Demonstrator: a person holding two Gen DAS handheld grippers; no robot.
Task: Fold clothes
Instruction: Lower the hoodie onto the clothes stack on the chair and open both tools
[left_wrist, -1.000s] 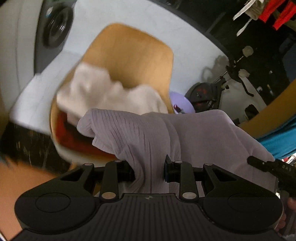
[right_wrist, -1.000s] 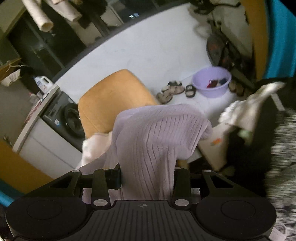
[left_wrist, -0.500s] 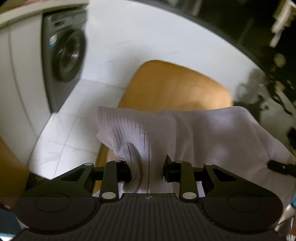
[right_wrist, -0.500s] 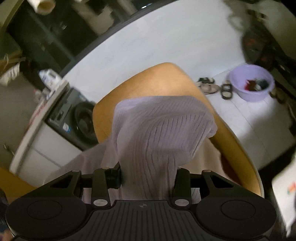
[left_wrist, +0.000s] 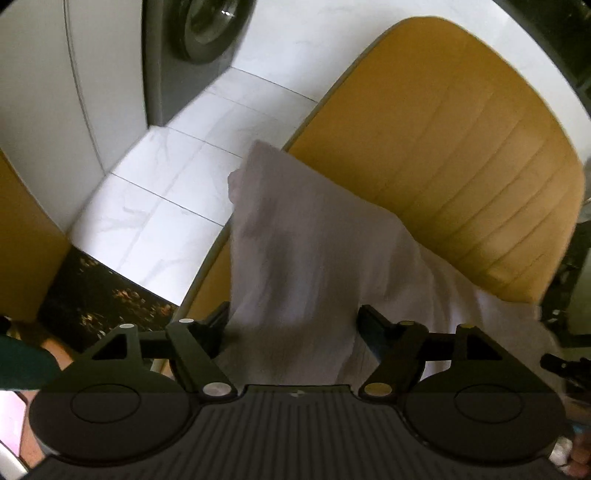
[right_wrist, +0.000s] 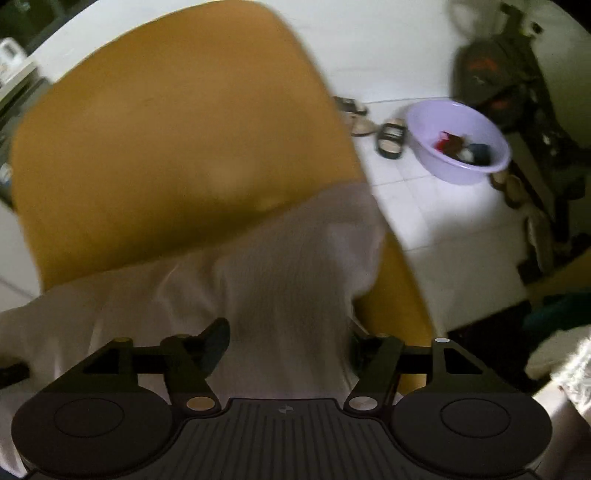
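1. Left gripper (left_wrist: 291, 325): jaws spread wide, pale ribbed garment (left_wrist: 306, 258) bunched loosely between them and spilling forward past the tips.
2. Right gripper (right_wrist: 288, 339): jaws likewise spread apart, same garment (right_wrist: 295, 280) lying between them, not pinched.
3. Ahead of both sets of jaws: mustard chair (left_wrist: 461, 147), cloth draped over its seat and left edge.
4. Beyond the right jaws, off to the right: lilac basin (right_wrist: 458, 147) on white tiles.
5. Step, judged: laying the garment down or regripping. Next: pinching 2 matching edges evenly.

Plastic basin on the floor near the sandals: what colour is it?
Pale lilac basin, seen only in the right wrist view.
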